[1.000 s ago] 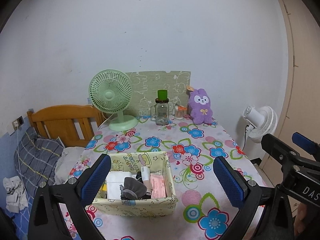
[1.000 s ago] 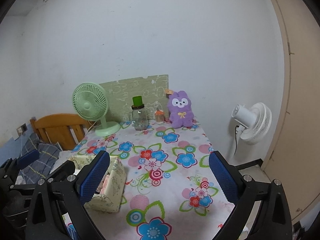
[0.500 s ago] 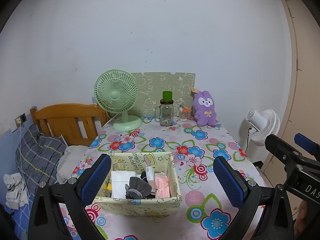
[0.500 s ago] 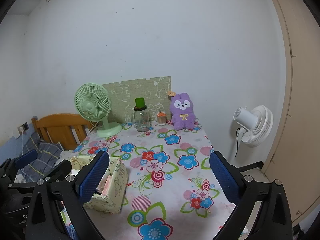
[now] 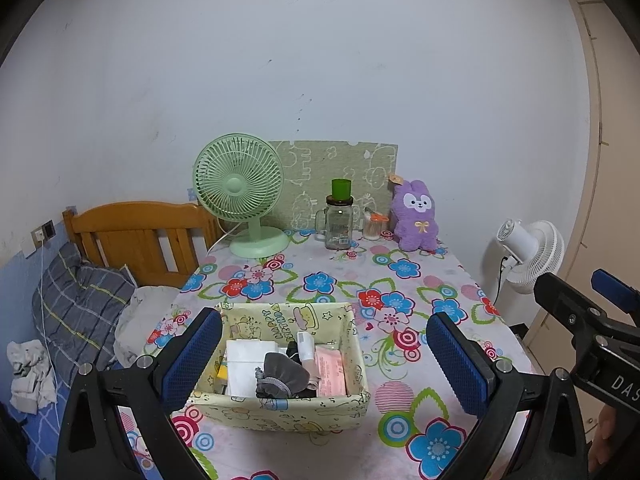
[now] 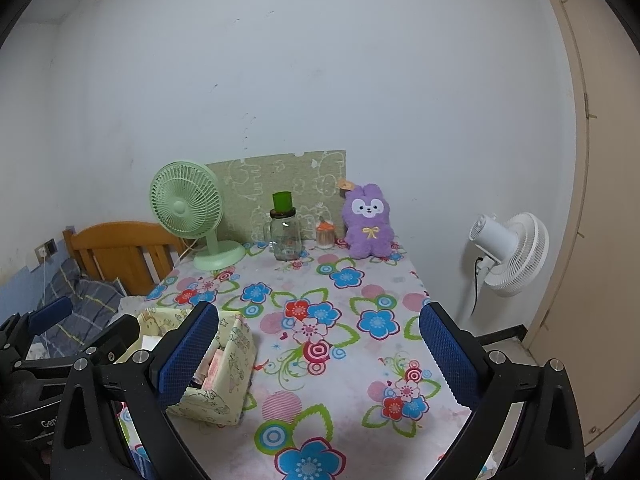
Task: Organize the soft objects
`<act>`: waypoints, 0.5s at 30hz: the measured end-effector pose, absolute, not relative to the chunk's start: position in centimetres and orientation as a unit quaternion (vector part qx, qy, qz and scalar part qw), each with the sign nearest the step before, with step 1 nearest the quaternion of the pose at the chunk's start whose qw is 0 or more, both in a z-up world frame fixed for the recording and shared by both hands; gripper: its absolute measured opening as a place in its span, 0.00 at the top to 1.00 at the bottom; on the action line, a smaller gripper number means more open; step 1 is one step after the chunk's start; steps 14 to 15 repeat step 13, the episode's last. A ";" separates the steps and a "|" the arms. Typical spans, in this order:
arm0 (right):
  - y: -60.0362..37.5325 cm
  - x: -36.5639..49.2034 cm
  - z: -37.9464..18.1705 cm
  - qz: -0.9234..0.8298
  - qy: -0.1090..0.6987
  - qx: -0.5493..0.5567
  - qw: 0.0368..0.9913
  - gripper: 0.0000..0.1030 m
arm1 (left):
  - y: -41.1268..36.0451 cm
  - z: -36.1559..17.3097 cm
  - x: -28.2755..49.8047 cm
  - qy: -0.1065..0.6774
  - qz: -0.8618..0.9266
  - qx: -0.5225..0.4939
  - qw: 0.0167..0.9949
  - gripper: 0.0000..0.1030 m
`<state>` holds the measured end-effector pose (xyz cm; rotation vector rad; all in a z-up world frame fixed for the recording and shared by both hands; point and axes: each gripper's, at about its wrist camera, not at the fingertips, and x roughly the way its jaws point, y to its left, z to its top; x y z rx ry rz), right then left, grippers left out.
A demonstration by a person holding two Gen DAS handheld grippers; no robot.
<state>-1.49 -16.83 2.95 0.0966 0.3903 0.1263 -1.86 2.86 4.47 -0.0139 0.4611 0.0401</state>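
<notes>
A yellow fabric basket (image 5: 280, 410) stands near the front of the flowered table (image 5: 400, 280). It holds a grey pouch (image 5: 282, 372), a pink packet (image 5: 331, 372) and white packets. A purple plush bunny (image 5: 414, 216) sits upright at the table's back right; it also shows in the right wrist view (image 6: 366, 222). My left gripper (image 5: 325, 364) is open and empty, raised above the basket. My right gripper (image 6: 318, 356) is open and empty above the table's middle, right of the basket (image 6: 216, 392).
A green desk fan (image 5: 240, 196), a glass jar with a green lid (image 5: 340, 218) and a small jar (image 5: 374, 226) line the back wall. A white floor fan (image 6: 508, 252) stands right of the table. A wooden bed (image 5: 136, 236) with bedding lies left.
Both grippers have drawn back and risen a little, so the table looks slightly farther away. Both stay open and empty. Nothing on the table moved.
</notes>
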 end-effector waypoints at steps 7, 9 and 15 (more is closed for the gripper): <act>-16.8 -1.3 2.9 0.062 0.194 0.052 0.978 0.01 | 2.8 4.5 -1.7 0.229 0.017 -0.004 0.973 0.00; -16.8 -1.3 2.9 0.062 0.194 0.051 0.978 0.01 | 2.8 4.5 -1.7 0.229 0.018 -0.004 0.973 0.00; -16.8 -1.2 2.9 0.062 0.196 0.051 0.977 0.01 | 2.9 4.4 -1.7 0.230 0.019 -0.004 0.973 0.00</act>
